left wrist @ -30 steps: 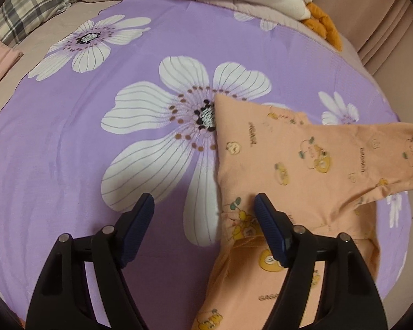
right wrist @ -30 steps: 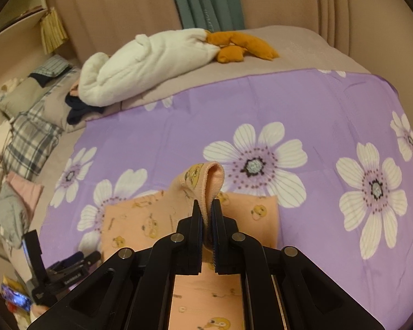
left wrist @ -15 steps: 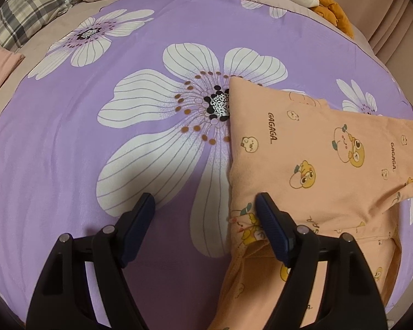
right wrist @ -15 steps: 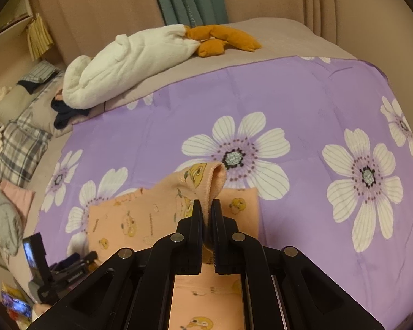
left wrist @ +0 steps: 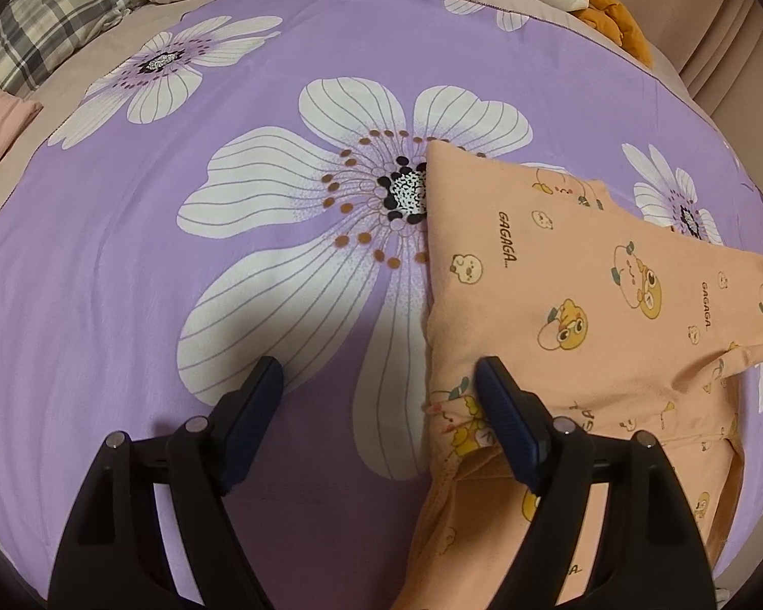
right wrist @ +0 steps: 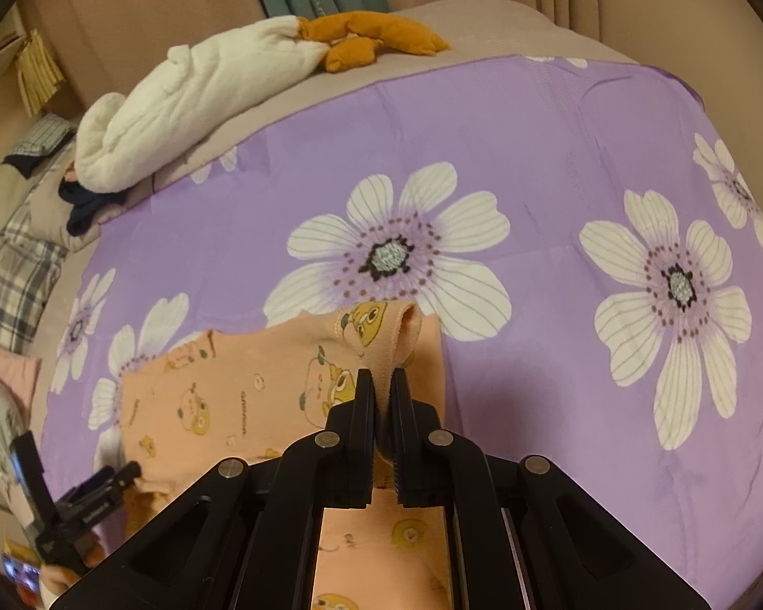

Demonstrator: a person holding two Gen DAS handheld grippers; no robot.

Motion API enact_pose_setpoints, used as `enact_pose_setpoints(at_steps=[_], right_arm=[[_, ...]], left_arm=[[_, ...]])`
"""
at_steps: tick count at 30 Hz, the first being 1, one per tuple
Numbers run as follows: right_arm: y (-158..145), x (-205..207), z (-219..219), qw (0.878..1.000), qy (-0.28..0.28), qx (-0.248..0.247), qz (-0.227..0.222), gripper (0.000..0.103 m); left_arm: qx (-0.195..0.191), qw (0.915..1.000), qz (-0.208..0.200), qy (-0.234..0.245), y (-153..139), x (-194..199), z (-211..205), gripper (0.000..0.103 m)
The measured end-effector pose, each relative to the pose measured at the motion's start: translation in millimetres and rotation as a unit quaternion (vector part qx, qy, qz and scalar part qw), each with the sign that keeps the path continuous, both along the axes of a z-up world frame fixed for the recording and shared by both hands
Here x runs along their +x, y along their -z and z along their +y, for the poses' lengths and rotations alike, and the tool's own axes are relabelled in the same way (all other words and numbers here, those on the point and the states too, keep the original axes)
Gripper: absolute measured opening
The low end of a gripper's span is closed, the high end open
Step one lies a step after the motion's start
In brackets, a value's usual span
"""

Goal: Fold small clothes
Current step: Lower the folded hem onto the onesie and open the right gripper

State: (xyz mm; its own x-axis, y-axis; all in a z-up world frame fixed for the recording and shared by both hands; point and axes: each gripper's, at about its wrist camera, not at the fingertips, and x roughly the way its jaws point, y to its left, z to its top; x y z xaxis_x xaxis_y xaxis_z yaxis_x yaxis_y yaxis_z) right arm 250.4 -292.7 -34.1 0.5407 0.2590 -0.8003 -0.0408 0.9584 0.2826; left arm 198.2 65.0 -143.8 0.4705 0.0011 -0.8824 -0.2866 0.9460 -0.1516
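Right tool (right wrist: 382, 381) is pinching the ribbed cuff of the peach cartoon-print garment (right wrist: 239, 396), lifting it off the purple floral bedsheet (right wrist: 559, 152). Left tool (left wrist: 379, 381) is gaping empty; garment edge lying toward its right finger, stretching rightward.

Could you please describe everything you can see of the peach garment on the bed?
The peach garment looks like soft knit printed with cartoon ducks and "GAGAGA". It lies partly folded on the purple flowered sheet. The right gripper is shut on its ribbed cuff, lifting that end over the flat part. The left gripper is open, one finger over the fabric; contact is unclear.
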Motion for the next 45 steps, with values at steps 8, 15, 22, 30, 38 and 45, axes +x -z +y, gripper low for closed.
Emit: enact_pose_setpoints(at_steps=[8, 15, 22, 30, 38, 45], right_arm=[[19.0, 4.7, -5.0, 1.0, 0.007, 0.0, 0.018, 0.007], [33.1, 7.4, -5.6, 0.999, 0.013, -0.006, 0.03, 0.007], [46.7, 9.9, -6.3, 0.999, 0.017, -0.012, 0.044, 0.007], [67.2, 11.8, -8.8, 0.998, 0.022, -0.013, 0.065, 0.007], [79.4, 13.0, -7.6, 0.997, 0.026, -0.018, 0.072, 0.007], [71.7, 8.6, -8.8, 0.997, 0.025, -0.036, 0.058, 0.007]], left_arm=[[0.001, 1.0, 0.0, 0.0, 0.7, 1.0, -0.8, 0.081], [0.002, 1.0, 0.0, -0.001, 1.3, 1.3, -0.5, 0.082], [0.002, 1.0, 0.0, -0.002, 1.2, 1.3, -0.5, 0.083], [0.005, 1.0, 0.0, -0.003, 2.3, 1.6, -0.7, 0.083], [0.005, 1.0, -0.001, -0.003, 2.5, 1.8, -0.9, 0.084], [0.001, 1.0, 0.001, -0.01, -2.1, -0.4, 1.8, 0.084]])
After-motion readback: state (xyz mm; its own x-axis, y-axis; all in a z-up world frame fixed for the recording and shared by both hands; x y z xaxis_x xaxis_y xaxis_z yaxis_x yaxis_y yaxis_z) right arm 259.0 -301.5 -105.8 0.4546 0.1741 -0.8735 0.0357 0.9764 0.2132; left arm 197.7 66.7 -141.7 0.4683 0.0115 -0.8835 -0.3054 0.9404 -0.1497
